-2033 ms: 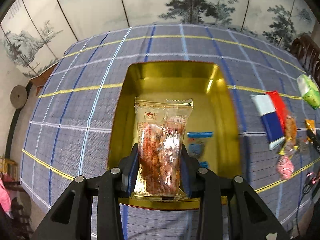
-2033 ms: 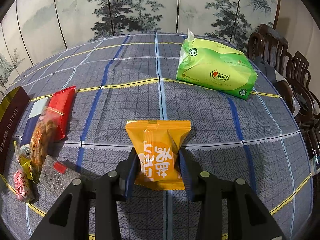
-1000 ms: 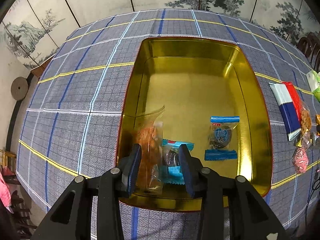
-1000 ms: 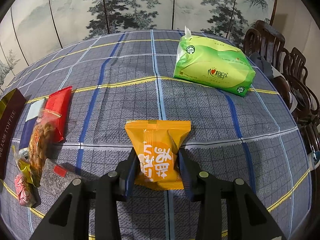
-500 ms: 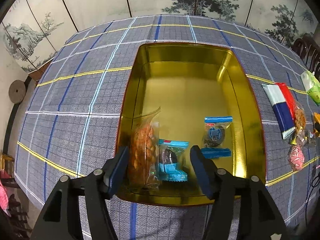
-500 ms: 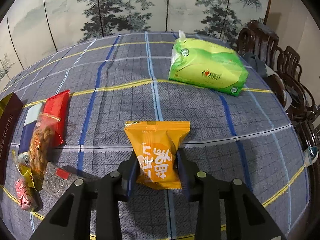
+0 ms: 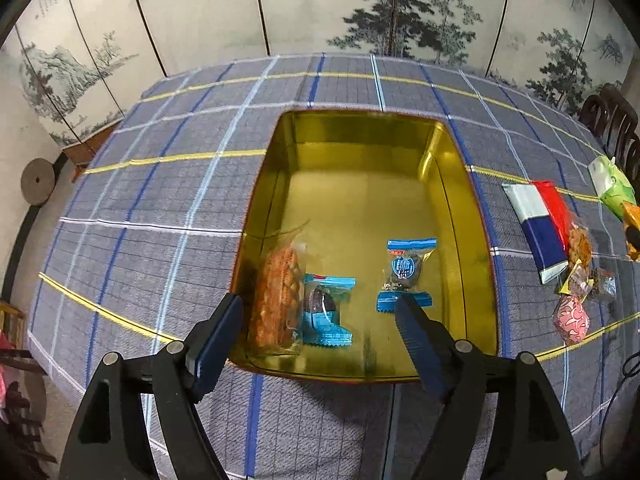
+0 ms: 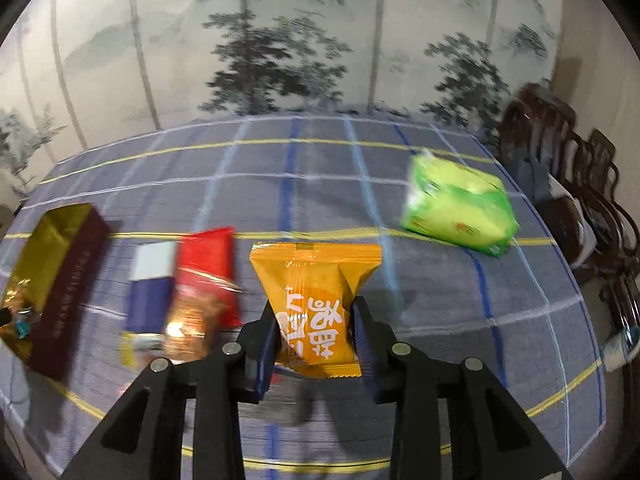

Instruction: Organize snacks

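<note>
Though inverted, white characters (image 8: 316, 330), orange packet (image 8: 316, 272)

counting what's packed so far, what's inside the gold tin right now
Three snacks lie in the gold tin: a clear pack of orange crackers leaning on the left wall, and two blue-wrapped treats. The floor under them is hidden.

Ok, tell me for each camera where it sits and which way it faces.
Left wrist: on the left hand-held gripper, angled down into the gold tin; its two fingers show, apart, gripping nothing.
Right wrist: on the right hand-held gripper, looking across the checked tablecloth; its fingers clamp the orange packet.
Shared: tin, tablecloth, green pack, red packet, painted screen.
</note>
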The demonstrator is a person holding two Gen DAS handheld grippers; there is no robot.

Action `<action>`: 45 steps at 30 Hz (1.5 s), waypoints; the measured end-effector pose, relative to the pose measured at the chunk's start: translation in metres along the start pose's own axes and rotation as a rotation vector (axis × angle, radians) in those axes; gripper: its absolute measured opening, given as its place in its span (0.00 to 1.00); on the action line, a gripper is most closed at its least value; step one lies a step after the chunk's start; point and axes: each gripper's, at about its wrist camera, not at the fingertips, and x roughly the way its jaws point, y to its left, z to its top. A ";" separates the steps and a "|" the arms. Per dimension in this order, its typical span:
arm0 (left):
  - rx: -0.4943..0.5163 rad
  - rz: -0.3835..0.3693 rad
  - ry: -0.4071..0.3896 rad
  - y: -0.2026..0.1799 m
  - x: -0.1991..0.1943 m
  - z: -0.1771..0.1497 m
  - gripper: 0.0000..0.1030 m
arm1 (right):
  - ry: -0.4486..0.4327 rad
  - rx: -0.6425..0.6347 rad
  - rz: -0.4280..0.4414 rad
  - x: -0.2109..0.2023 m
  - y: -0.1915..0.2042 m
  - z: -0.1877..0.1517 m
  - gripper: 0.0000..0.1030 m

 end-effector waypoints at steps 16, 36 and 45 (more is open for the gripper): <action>-0.104 0.070 -0.060 0.038 -0.031 -0.015 0.74 | -0.004 -0.190 0.277 -0.019 0.154 0.012 0.33; -0.310 0.132 -0.057 0.115 -0.051 -0.040 0.78 | 0.056 -0.390 0.416 -0.011 0.268 -0.011 0.33; -0.358 0.139 -0.047 0.132 -0.053 -0.048 0.78 | 0.088 -0.440 0.426 0.001 0.292 -0.022 0.33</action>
